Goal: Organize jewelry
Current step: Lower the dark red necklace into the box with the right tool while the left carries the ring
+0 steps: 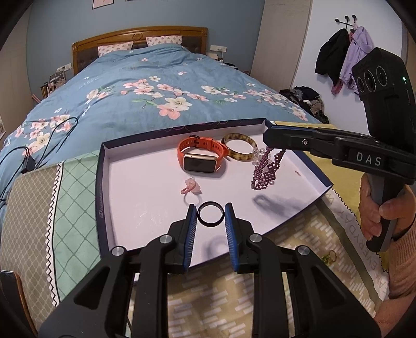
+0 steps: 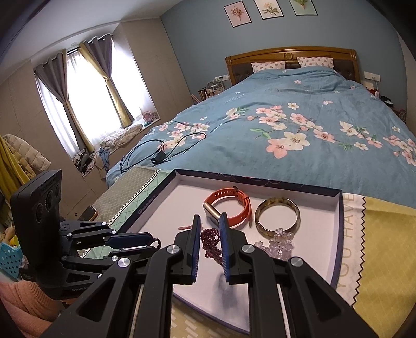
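Bedroom; tray [image 1: 109, 187] by bed [image 1: 156, 85]. Left gripper [image 1: 210, 214] pinches ring [image 1: 210, 214]; right gripper [image 2: 210, 228] apparently grips beads [image 2: 210, 240].

A bed with a blue flowered quilt [image 1: 161, 85] fills the middle, its wooden headboard [image 2: 291, 56] at twelve o'clock. A black cable [image 2: 166, 148] lies on the quilt at nine o'clock. Jackets [image 1: 343, 57] hang on a wall hook at two o'clock. Curtains [image 2: 67, 104] frame a bright window, three framed pictures [image 2: 270, 10] above the bed.
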Demonstrator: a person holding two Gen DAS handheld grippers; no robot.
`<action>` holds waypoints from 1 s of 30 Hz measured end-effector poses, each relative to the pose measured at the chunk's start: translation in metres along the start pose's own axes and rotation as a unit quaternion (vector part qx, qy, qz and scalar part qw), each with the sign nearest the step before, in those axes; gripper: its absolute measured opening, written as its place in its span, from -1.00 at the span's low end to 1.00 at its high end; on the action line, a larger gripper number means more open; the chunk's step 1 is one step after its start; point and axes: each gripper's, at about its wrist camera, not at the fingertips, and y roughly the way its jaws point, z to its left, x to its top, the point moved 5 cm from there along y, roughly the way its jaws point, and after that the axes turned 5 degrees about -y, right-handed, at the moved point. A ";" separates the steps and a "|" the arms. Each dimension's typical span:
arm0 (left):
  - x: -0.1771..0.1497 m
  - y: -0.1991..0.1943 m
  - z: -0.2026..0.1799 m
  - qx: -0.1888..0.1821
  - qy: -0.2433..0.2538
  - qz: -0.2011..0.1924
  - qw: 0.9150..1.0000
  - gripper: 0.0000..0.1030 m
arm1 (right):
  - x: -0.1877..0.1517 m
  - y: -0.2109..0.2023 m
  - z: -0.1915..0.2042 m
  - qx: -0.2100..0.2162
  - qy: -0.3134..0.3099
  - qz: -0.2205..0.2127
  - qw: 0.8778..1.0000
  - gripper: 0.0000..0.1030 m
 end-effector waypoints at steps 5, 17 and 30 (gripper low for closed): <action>0.004 0.010 0.004 0.005 -0.004 0.006 1.000 -0.57 | 0.003 0.007 -0.001 0.002 0.001 0.003 1.000 -0.75; 0.007 0.035 0.008 0.007 -0.011 0.029 0.999 -0.57 | -0.009 0.011 -0.016 -0.015 0.000 0.027 1.000 -0.75; 0.014 0.062 0.017 0.017 -0.025 0.048 0.998 -0.56 | -0.026 0.017 -0.033 -0.030 0.009 0.049 0.998 -0.72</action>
